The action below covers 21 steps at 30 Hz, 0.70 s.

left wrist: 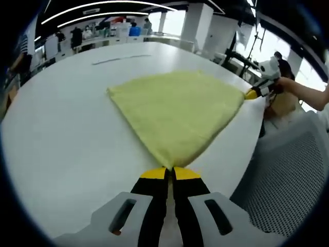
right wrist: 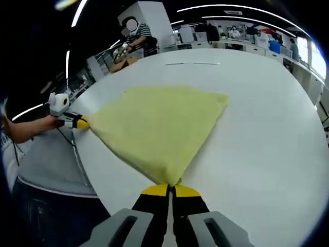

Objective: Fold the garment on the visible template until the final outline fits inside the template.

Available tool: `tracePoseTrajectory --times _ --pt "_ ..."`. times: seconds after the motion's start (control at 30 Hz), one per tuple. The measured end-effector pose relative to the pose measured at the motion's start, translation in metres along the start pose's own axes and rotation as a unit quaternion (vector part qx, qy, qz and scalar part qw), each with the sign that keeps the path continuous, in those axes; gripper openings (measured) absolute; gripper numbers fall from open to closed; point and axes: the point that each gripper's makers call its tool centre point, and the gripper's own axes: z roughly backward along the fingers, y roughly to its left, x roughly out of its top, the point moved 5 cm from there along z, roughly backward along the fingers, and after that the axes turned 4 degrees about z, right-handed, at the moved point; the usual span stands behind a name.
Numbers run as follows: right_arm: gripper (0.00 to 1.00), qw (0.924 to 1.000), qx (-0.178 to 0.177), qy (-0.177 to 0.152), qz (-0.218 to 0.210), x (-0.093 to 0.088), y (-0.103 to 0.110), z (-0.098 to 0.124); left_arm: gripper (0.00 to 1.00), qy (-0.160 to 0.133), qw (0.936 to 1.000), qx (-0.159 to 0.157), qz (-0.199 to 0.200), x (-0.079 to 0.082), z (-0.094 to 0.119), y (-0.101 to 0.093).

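In the left gripper view we see our left gripper (left wrist: pixel 170 171) with its yellow-tipped jaws pressed together on the near corner of the yellow cloth (left wrist: pixel 177 110). The cloth fans out from that corner across the white table (left wrist: pixel 61 134), lying flat with a soft, towel-like surface. At the cloth's far right corner we see the right gripper (left wrist: pixel 252 93), its yellow tip touching the cloth edge, held by a hand (left wrist: pixel 284 85). Beside the table edge on the right lies a grey mesh surface (left wrist: pixel 288 180).

In the right gripper view the jaws of the right gripper (right wrist: pixel 170 188) are likewise closed tight on the nearest corner of the cloth (right wrist: pixel 157 126). The cloth spreads away over the table (right wrist: pixel 257 113), close to the table's left edge. At the cloth's left corner the left gripper (right wrist: pixel 81 122) meets the fabric, gripped by a hand (right wrist: pixel 51 122).

Farther off we make out a thin dark line (right wrist: pixel 193 64) on the tabletop beyond the cloth, and a person (right wrist: pixel 136 36) standing past the table's far edge.
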Motion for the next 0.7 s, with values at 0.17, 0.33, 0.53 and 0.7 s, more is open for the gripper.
tracePoseTrajectory --times 0.17,0.33,0.53,0.7 --pt "0.00 1.0000 -0.001 0.001 -0.003 -0.0011 0.0006 0.0003 0.00 0.000 1.0000 0.001 -0.001 -0.0003 0.0001 0.0005" --pt "0.00 1.0000 0.002 0.005 0.002 -0.0022 0.0018 0.0000 0.01 0.001 1.0000 0.004 -0.001 -0.0008 0.0002 0.0011" --pt "0.00 1.0000 -0.001 0.009 0.002 -0.0060 0.0015 0.0029 0.02 0.002 0.9999 0.008 0.008 -0.0031 0.0020 0.0022" --pt "0.16 0.9998 -0.014 -0.008 0.008 -0.0036 0.0023 0.0072 0.11 -0.002 0.9998 0.018 0.008 -0.0026 0.0048 0.0041"
